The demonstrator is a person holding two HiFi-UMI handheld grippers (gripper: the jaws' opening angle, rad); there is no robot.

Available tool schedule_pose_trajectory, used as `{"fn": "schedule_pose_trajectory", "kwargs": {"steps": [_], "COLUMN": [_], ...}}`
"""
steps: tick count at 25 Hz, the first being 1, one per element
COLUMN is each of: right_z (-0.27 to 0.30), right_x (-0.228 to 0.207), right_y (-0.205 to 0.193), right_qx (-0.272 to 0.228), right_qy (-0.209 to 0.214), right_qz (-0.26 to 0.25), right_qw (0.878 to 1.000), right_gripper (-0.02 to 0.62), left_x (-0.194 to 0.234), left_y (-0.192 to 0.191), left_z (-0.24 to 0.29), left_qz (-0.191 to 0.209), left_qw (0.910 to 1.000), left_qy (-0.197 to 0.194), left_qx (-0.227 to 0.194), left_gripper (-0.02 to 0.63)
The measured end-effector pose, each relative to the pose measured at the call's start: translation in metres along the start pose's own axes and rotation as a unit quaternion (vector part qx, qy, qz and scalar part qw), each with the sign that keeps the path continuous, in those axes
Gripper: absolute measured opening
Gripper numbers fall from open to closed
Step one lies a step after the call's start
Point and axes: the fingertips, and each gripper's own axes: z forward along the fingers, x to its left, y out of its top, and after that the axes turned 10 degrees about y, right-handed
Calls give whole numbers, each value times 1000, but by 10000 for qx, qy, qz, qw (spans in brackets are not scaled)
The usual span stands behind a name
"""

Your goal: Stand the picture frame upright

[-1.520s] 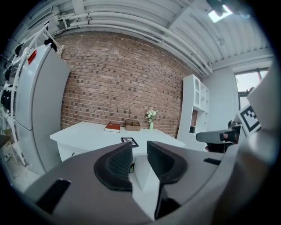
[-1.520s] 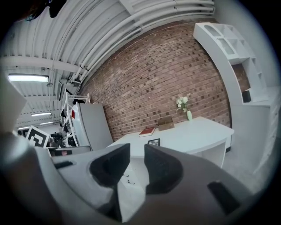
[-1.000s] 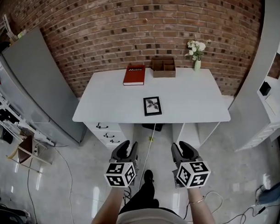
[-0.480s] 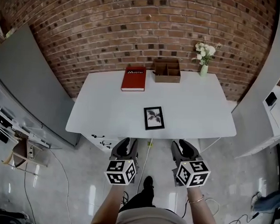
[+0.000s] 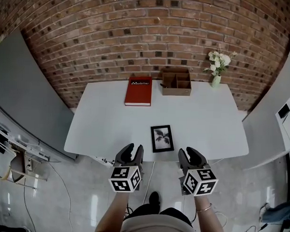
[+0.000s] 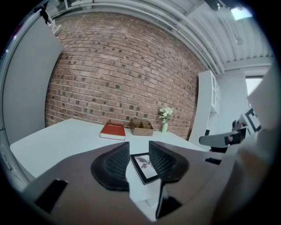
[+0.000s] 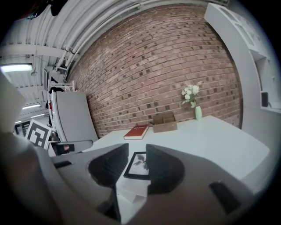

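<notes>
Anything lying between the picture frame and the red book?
Nothing: the head view shows bare white table between the picture frame and the red book.

The right gripper point(image 7: 137, 152) fills the lower middle of the frame, its two dark ribbed jaws standing apart with nothing clamped between them. Through the gap shows the picture frame point(image 7: 138, 166), black-edged with a leaf print, lying flat on the white table point(image 7: 215, 136) beyond the jaw tips and not touched by them. Further back on the table, near the brick wall point(image 7: 167, 66), lie a red book point(image 7: 137, 132) and, just right of it, a wooden organiser box point(image 7: 164, 122); right of that stands a pale green vase of white flowers point(image 7: 195, 105). A grey panel point(image 7: 77, 114) rises at the left, with the left gripper's marker cube point(image 7: 38, 133) at the far left edge. White shelving point(image 7: 259, 83) runs down the right side.
</notes>
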Motion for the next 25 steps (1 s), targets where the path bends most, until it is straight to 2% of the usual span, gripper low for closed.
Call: {"fn": "schedule_pose_trajectory", "kwargs": {"steps": [7, 15, 20, 25], "right_z": [29, 66, 86, 101], "right_x": [-20, -42, -58, -74], "right_y": [-1, 4, 9, -2], "right_qx": [214, 373, 500, 738], "right_qy": [-44, 154, 291, 385], "right_qz": [38, -140, -141, -41], "right_qw": [9998, 9991, 9982, 9965], "right_gripper": [109, 109, 109, 109], "left_x": [7, 7, 6, 1], "left_y": [-1, -9, -10, -23], "left_z": [37, 73, 97, 119], "left_qz": [-94, -52, 27, 9], "left_qw": [9997, 9990, 9979, 9961], "left_qy": [82, 223, 346, 414], "left_qx": [187, 388, 539, 776], "left_gripper": [126, 124, 124, 123]}}
